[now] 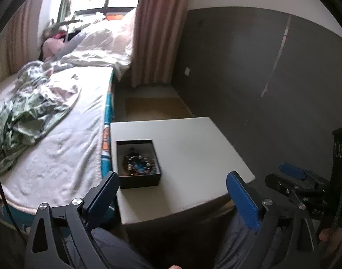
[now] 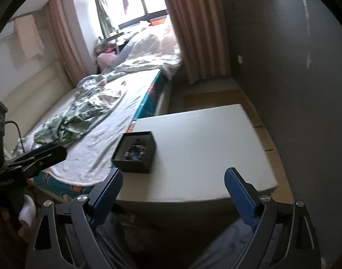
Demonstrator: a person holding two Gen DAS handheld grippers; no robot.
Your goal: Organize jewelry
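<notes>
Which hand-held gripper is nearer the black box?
The left hand-held gripper: its left finger reaches the black box. The right hand-held gripper is farther off. Both are open and empty.

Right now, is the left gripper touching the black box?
Apart. In the right wrist view the left gripper hangs over the bed, with blanket showing between it and the black box on the table.

No legible text, label, brand or number in either view. Pale marks on the black upright part [image 1: 339,151] at the right edge of the left wrist view: too blurred to read. Coloured print along the bed's [image 2: 148,103] teal side: shapes only, no letters made out.
</notes>
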